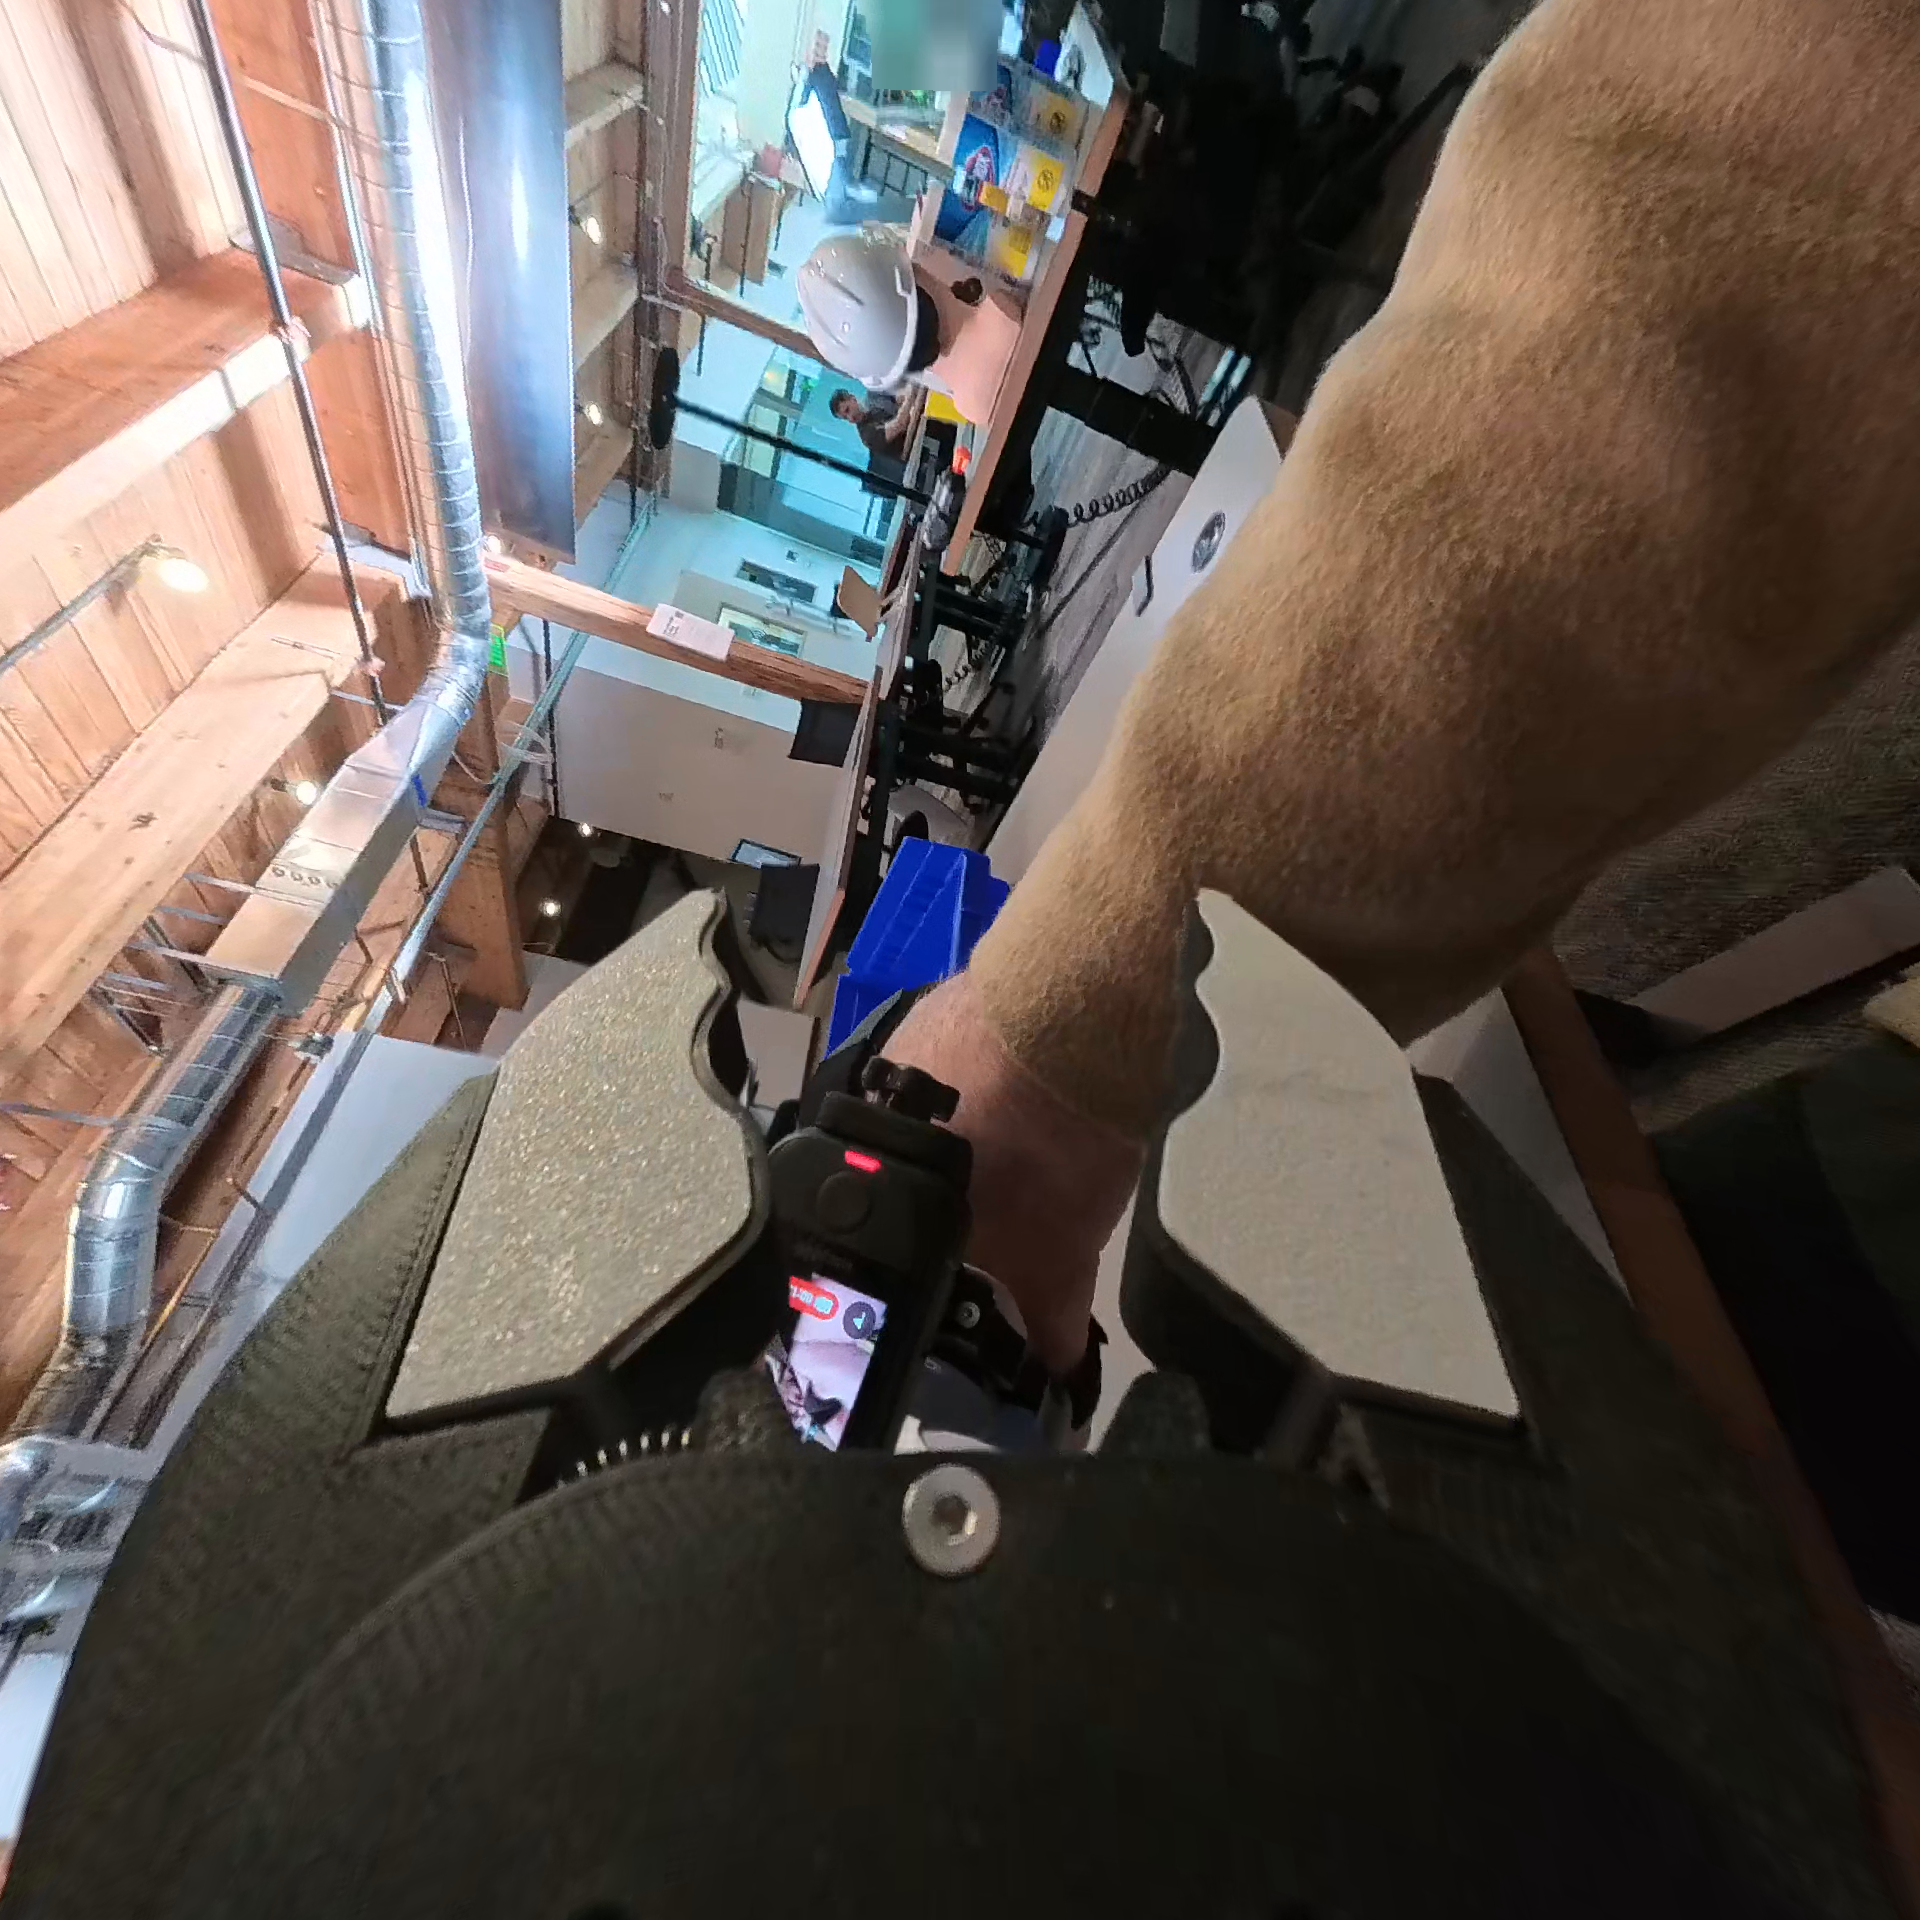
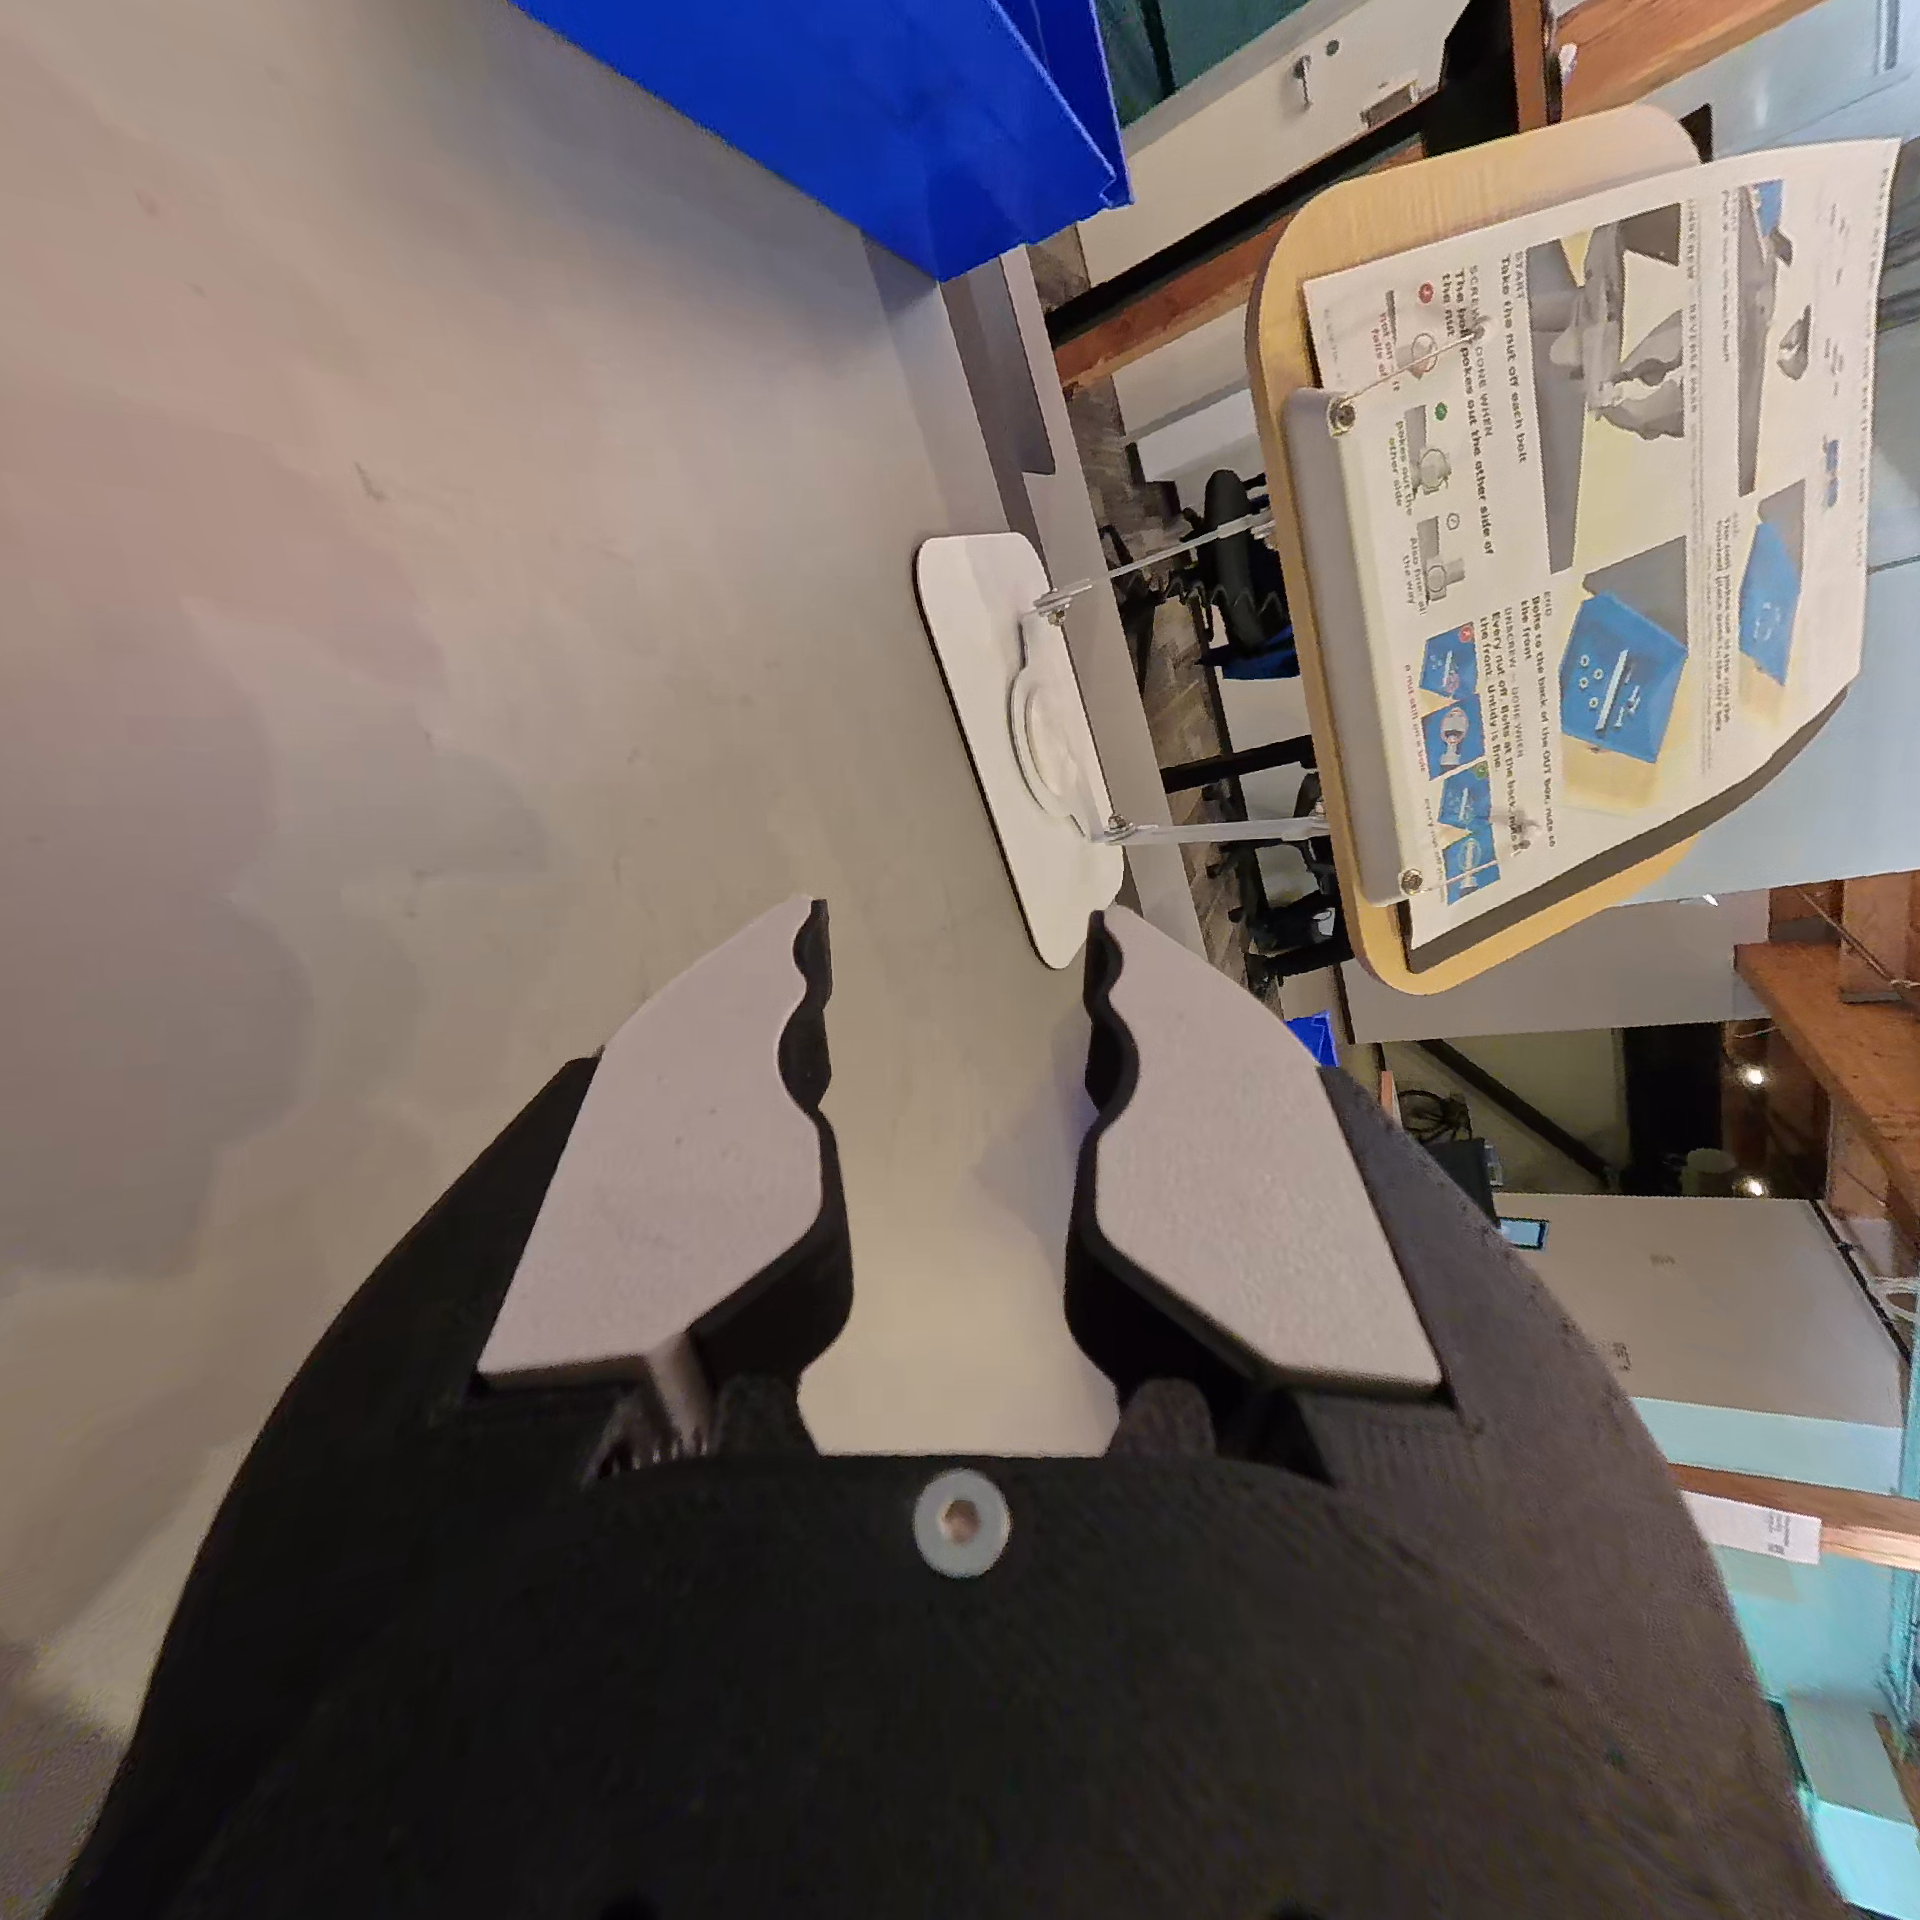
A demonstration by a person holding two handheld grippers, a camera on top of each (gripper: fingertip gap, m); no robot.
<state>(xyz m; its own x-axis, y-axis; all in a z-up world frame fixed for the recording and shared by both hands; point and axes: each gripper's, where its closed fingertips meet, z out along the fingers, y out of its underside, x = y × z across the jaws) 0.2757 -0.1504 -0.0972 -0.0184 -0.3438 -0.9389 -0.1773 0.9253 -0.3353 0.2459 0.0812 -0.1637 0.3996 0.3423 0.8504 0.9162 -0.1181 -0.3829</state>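
**Both hand-held grippers empty, jaws apart, over a pale worktop**

The left hand-held gripper [image 1: 956,925] stands wide, its two grey pads far apart with nothing between them. In the gap, toward 6 o'clock in the left wrist view, sits a small black camera [image 1: 868,1236] with a lit screen, mounted on the other gripper. A person's hand [image 1: 1023,1174] grips that unit, and the forearm in a tan sleeve [image 1: 1507,582] runs off toward 1 o'clock. This view is rolled on its side: the timber ceiling and a silver duct [image 1: 436,499] fill the 9 to 11 o'clock side. A blue bin [image 1: 914,925] shows just past the fingertips at 12 o'clock. A white hard hat [image 1: 862,301] rests on a far shelf further up at 12 o'clock.

The right hand-held gripper [image 2: 956,935] is open to a narrower gap and also holds nothing. It hangs above the bare grey worktop [image 2: 468,571], and whether it touches it cannot be told. Just beyond its tips, at 12 o'clock in the right wrist view, lies the white base plate [image 2: 977,665] of a stand. Thin metal rods rise from it to a wooden clipboard [image 2: 1340,239] at 1 to 2 o'clock. An illustrated instruction sheet [image 2: 1621,520] is clipped to it. A blue bin [image 2: 862,104] sits on the worktop at 12 o'clock, well apart from the tips.
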